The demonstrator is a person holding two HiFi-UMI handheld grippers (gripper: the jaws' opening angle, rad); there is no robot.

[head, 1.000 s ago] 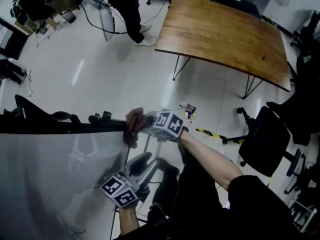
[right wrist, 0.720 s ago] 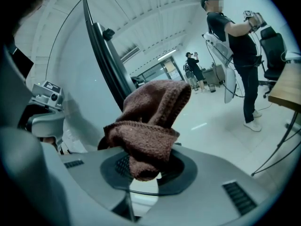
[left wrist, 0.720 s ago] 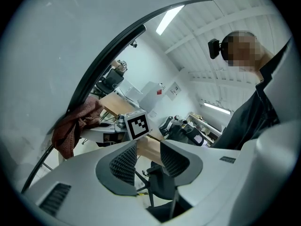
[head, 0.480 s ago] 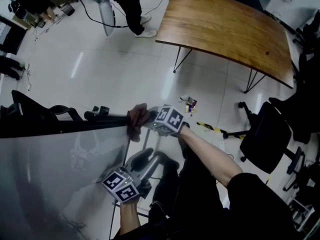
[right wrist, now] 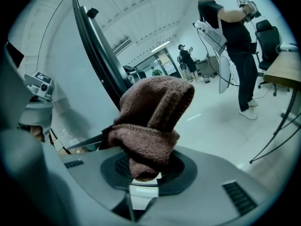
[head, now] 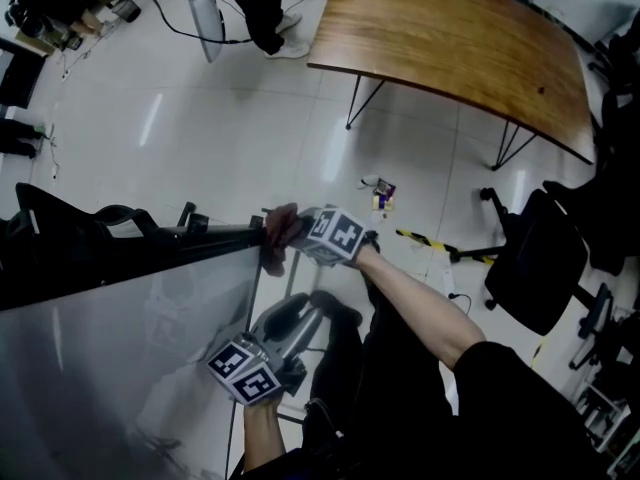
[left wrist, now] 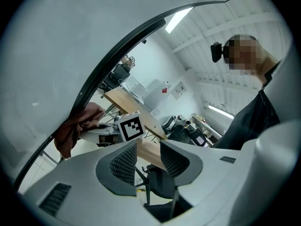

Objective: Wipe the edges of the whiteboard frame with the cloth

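Gripping a brown knitted cloth (right wrist: 153,121) in the right hand-held gripper (right wrist: 146,166), with jaws closed tight on its bunched lower folds. Pressing that cloth against the dark whiteboard frame (head: 215,240) at the upper corner, at the meeting of top and side edges. Holding the left hand-held gripper (left wrist: 143,161) lower down, beside the side edge of the whiteboard (head: 120,358), with jaws apart and nothing between them. Beyond, on the pale tiled floor (head: 250,118), a wooden table (head: 450,48) and a black office chair (head: 535,268), well apart from the board.
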